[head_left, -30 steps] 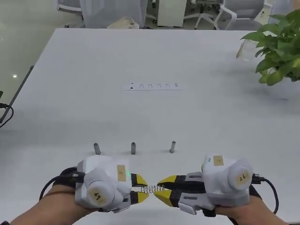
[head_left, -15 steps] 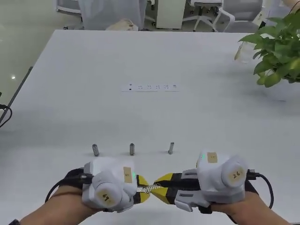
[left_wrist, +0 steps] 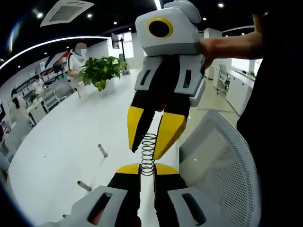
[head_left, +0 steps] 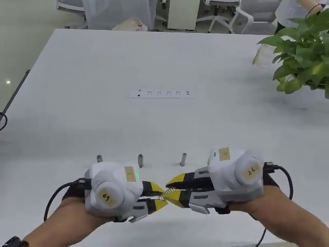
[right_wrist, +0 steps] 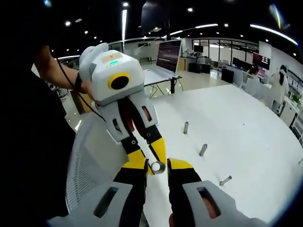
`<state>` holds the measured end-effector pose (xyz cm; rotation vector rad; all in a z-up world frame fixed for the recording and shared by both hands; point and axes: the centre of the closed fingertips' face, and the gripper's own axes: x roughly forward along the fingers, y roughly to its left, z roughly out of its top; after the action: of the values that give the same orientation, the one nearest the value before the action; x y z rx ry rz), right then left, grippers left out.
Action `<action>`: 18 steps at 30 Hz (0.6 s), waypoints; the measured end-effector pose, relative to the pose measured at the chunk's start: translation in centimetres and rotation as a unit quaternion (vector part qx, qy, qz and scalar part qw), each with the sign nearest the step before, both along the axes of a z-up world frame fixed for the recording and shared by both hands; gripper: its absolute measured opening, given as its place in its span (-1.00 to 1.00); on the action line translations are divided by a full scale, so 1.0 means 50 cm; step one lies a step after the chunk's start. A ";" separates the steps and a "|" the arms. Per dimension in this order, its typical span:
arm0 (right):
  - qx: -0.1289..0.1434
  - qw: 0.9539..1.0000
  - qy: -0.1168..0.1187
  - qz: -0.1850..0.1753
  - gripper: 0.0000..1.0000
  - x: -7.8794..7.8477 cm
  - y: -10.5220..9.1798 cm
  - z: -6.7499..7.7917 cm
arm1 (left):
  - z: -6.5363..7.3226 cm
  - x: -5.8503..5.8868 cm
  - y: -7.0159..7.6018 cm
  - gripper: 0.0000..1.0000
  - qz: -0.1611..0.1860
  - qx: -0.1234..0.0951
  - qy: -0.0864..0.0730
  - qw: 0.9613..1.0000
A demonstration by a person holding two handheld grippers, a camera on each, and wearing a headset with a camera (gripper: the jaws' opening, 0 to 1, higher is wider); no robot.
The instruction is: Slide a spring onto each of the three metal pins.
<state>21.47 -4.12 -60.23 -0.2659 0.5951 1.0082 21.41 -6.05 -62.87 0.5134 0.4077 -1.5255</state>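
Left gripper jaws are closed down on the near end of the spring. The spring is off the table and spans straight across to the right gripper. Right jaws are narrowed round the spring's other end: the left gripper view shows a slight gap each side, and in the right gripper view the coil sits end-on as a ring between the tips, so can't tell if it's actually clamping. Grippers are tip to tip at the near edge of the table, on the near side of the pins and apart from them. Three pins stand upright in a row: left pin, middle pin, right pin. The spring hangs roughly in line with the gap between middle and right pins. Power strip mid-table further back, plant at far right
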 end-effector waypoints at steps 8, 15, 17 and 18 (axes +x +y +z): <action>-0.065 0.996 -0.006 0.058 -0.51 -0.006 -0.026 -0.001 | 0.028 0.002 -0.013 -0.97 0.011 -0.031 0.018 0.999; -0.074 0.993 -0.003 0.096 -0.59 -0.017 -0.023 -0.001 | 0.020 -0.008 -0.011 -0.97 0.005 -0.025 0.014 1.000; -0.081 0.991 0.001 0.107 -0.61 -0.021 -0.022 -0.006 | 0.021 -0.011 -0.011 -0.97 0.003 -0.025 0.014 1.000; -0.085 0.990 0.002 0.114 -0.62 -0.024 -0.021 -0.008 | 0.021 -0.013 -0.011 -0.97 0.002 -0.024 0.014 1.000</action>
<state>20.28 -5.14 -60.63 -0.4915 0.6657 1.1795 20.74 -6.62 -61.83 0.4535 0.3913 -1.5370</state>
